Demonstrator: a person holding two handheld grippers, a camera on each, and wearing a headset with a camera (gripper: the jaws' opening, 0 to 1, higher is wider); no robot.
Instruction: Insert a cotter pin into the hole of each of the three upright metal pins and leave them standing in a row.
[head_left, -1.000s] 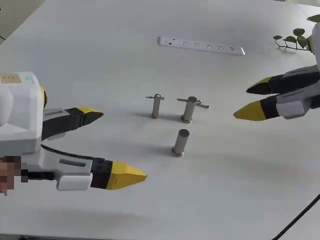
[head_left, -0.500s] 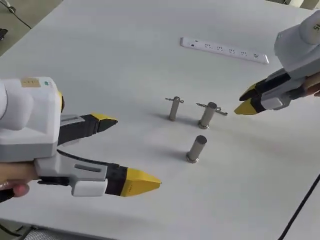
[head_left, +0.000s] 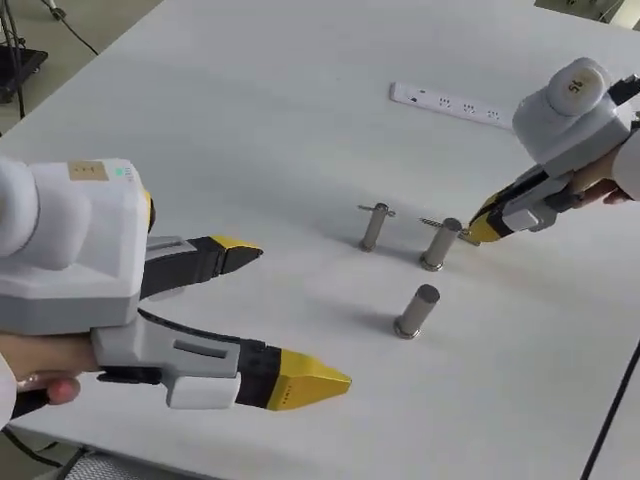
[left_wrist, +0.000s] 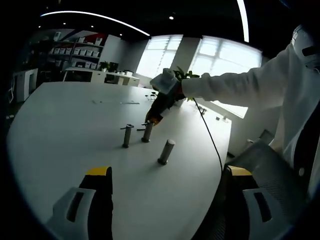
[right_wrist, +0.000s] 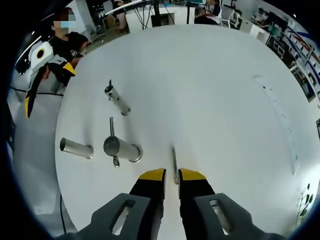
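While the left claw (head_left: 295, 316) hangs wide, right claw (right_wrist: 172, 175) narrow — cotter pin (right_wrist: 174, 159) between its tips, grip unclear.

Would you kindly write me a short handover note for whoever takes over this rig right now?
Left gripper: open, empty, hovering on the near side.
Right gripper: shut on a loose cotter pin, beside the middle pin.
Done: far pin and middle pin are cottered.
To do: near pin stands bare. Insert the held cotter pin, then line all three up in a row.
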